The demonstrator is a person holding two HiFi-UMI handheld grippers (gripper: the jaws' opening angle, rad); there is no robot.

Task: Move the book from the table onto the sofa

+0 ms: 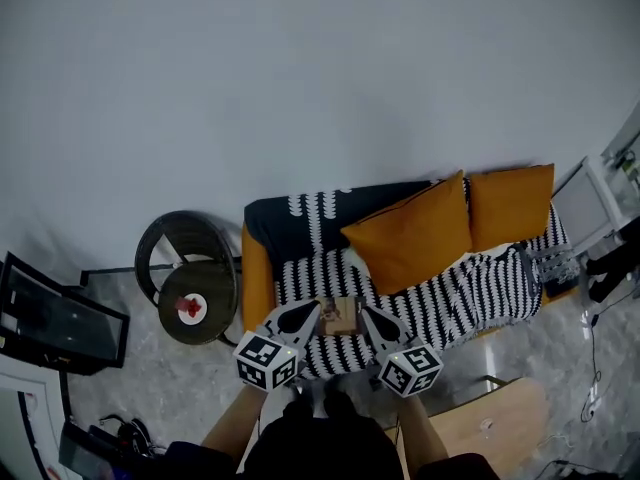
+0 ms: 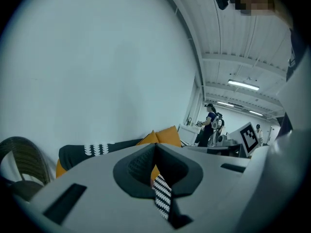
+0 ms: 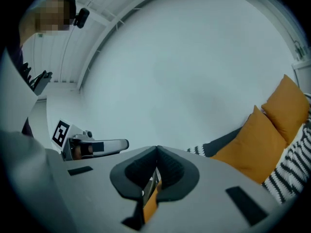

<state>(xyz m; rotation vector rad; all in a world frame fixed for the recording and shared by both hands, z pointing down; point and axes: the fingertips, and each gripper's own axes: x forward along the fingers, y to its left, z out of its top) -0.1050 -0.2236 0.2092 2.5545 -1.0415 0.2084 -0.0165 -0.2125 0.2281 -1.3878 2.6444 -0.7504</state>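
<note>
The book (image 1: pixel 341 316) lies flat on the seat of the sofa (image 1: pixel 470 293), on its black-and-white striped blanket near the front edge. In the head view both grippers hover just in front of it. My left gripper (image 1: pixel 311 308) points at the book's left side and my right gripper (image 1: pixel 367 312) at its right side. Each has its jaws pressed together with nothing between them. The left gripper view shows shut pads (image 2: pixel 146 166) with the striped blanket and orange cushions (image 2: pixel 163 136) behind them. In the right gripper view the shut pads (image 3: pixel 170 168) face the wall.
Two orange cushions (image 1: pixel 418 231) lean on the sofa back. A round wicker side table (image 1: pixel 197 303) with a small plate stands left of the sofa. A wooden table (image 1: pixel 492 423) is at the lower right, a dark screen (image 1: pixel 55 323) at the left. A person (image 2: pixel 212 123) stands far off.
</note>
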